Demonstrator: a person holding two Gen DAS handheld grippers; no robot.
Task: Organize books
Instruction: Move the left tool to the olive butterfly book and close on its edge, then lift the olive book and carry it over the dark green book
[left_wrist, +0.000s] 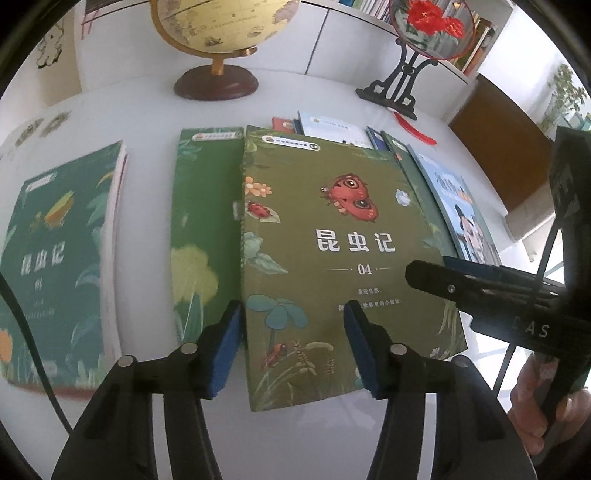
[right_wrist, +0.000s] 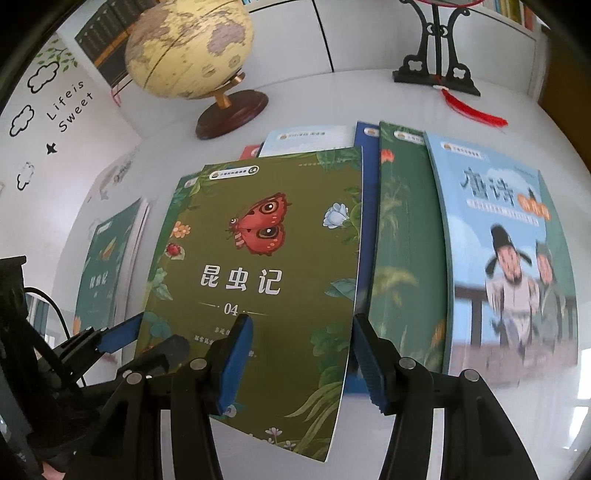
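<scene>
An olive-green book with a red butterfly and "04" on its cover (left_wrist: 325, 229) (right_wrist: 258, 258) lies on top of a spread of books on the white table (left_wrist: 147, 110). My left gripper (left_wrist: 293, 314) straddles its spine edge. One blue pad sits beside the spine and the other rests over the cover, with the jaws apart. My right gripper (right_wrist: 303, 325) straddles the book's right edge in the same way, jaws apart. Each gripper also shows in the other's view, the right gripper (left_wrist: 430, 267) and the left gripper (right_wrist: 159, 332).
A dark green book (left_wrist: 55, 258) lies alone at the left. A lighter green book (left_wrist: 203, 221) sits under the olive one. To the right lie a green book (right_wrist: 406, 240) and a blue poetry book (right_wrist: 509, 258). A globe (left_wrist: 218, 37) and a fan stand (right_wrist: 436, 70) stand behind.
</scene>
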